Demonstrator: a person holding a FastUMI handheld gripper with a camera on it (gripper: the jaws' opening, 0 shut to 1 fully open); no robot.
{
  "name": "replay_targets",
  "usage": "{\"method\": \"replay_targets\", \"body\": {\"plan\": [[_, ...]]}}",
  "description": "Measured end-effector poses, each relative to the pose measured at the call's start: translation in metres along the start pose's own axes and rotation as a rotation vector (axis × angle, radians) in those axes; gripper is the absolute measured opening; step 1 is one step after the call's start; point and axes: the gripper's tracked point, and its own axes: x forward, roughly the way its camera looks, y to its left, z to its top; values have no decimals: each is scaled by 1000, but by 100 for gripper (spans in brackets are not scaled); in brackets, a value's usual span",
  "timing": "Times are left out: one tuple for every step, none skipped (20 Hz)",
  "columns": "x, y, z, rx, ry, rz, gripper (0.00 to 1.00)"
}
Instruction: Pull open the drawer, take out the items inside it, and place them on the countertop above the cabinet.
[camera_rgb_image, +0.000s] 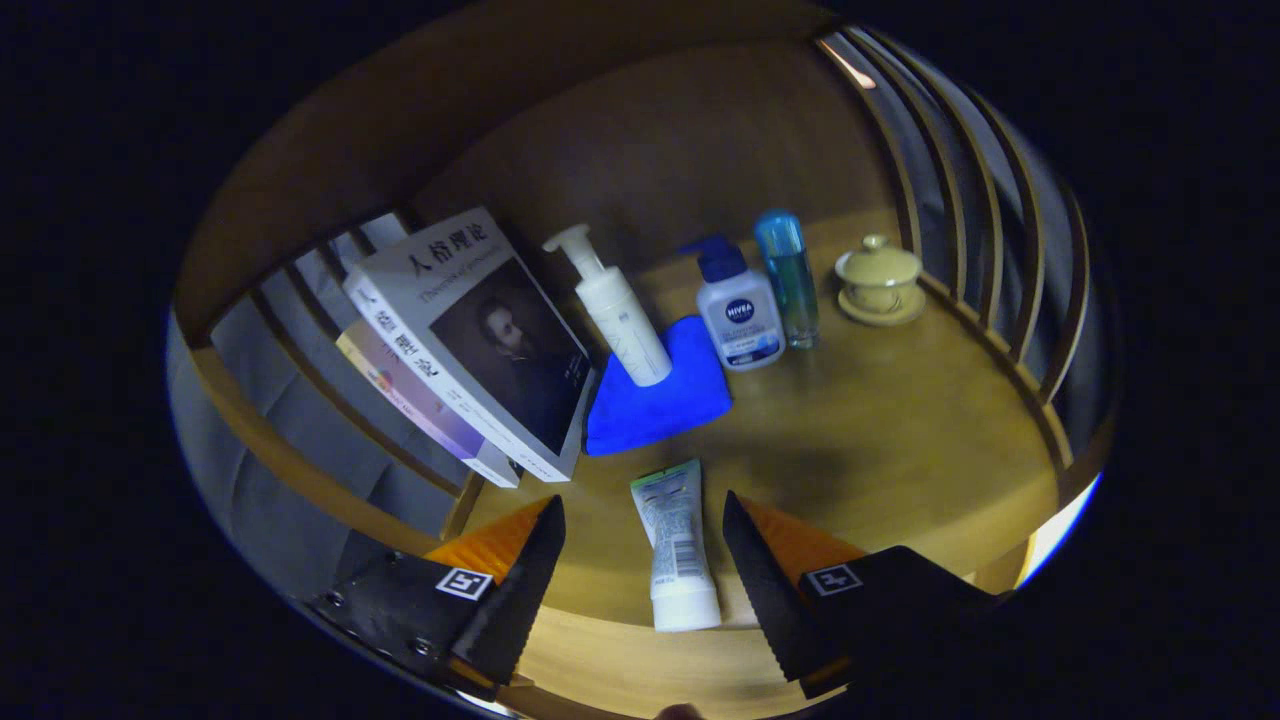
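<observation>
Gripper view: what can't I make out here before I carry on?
- Drawer: cannot be made out in the gripper view.
- Lower book: cover hidden under the upper book.
- Blue cloth: part covered by the white pump bottle.
- Tube: lies on the countertop between the open hand-held gripper fingers, untouched; its front faces down.

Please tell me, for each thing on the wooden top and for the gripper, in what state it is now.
gripper: open, fingers either side of the tube, not touching.
tube: lying flat, cap toward the gripper.
pump bottle: upright on the blue cloth.
blue cloth: folded, flat.
white bottle: upright.
blue bottle: upright, capped.
lidded cup: lid on, on saucer.
books: closed, leaning.
</observation>
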Motion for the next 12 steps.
{"method": "replay_targets", "body": {"plan": [[-10, 4, 0, -28, -26, -1, 98], [-18, 8, -4, -52, -47, 2, 98], [-28, 14, -9, -60, -67, 11, 98], [-36, 20, -13, -63, -87, 29, 98], [-45, 25, -18, -63, -108, 44, 98], [-53, 28, -22, -71, -128, 54, 98], [-61, 30, -28, -86, -147, 57, 98], [-72, 32, -36, -108, -163, 60, 98], [-82, 35, -41, -128, -191, 63, 98], [-91, 37, -48, -150, -220, 65, 98], [-101, 36, -52, -178, -261, 55, 98], [-111, 32, -59, -209, -295, 38, 98]]}}
